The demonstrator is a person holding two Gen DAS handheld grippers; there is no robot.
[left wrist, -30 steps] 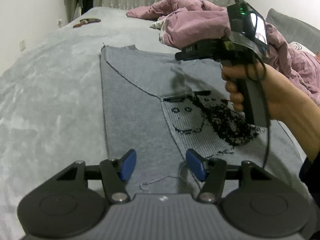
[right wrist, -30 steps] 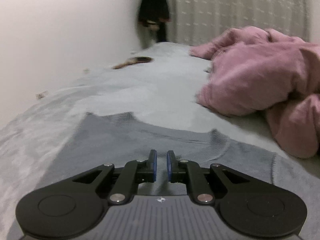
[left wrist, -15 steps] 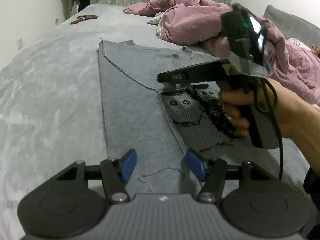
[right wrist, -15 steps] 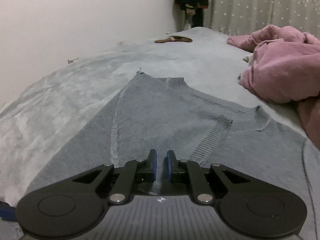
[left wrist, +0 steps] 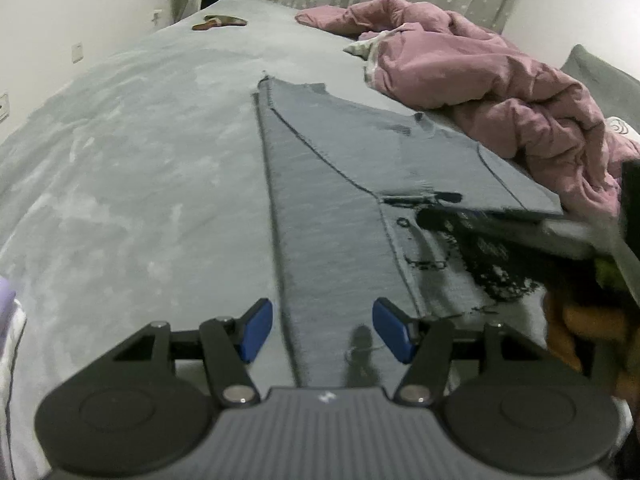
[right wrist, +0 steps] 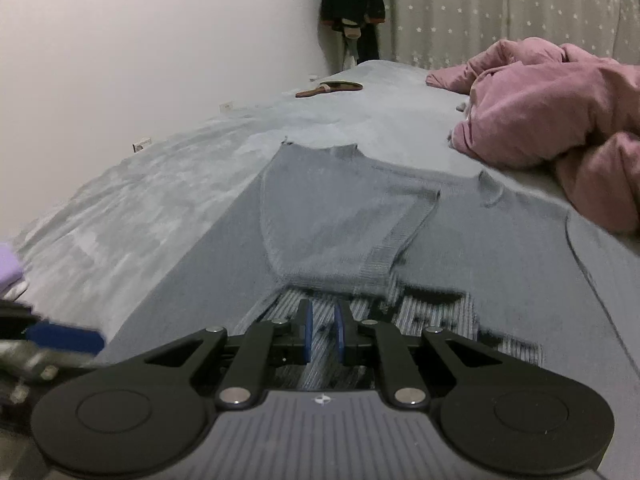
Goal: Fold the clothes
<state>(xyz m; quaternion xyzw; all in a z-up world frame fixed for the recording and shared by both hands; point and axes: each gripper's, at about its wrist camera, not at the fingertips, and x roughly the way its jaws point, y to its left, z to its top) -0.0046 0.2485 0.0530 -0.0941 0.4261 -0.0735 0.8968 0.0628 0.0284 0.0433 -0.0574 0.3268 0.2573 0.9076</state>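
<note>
Since a moment ago the right tool [right wrist: 321, 334] has dropped from above the garment to just over its patterned panel, its hand now blurred at the left view's right edge. Largest is the bed under a pale grey plush blanket [left wrist: 132, 168], with a crumpled pink duvet [left wrist: 500, 76] heaped at its far side. Flat on the blanket lies the grey knitted sweater with a black patterned front [left wrist: 336, 208], one sleeve folded across its chest. The left tool [left wrist: 322, 334] hovers wide open over the sweater's near hem edge. The right tool's blue pads are nearly closed, gripping nothing.
</note>
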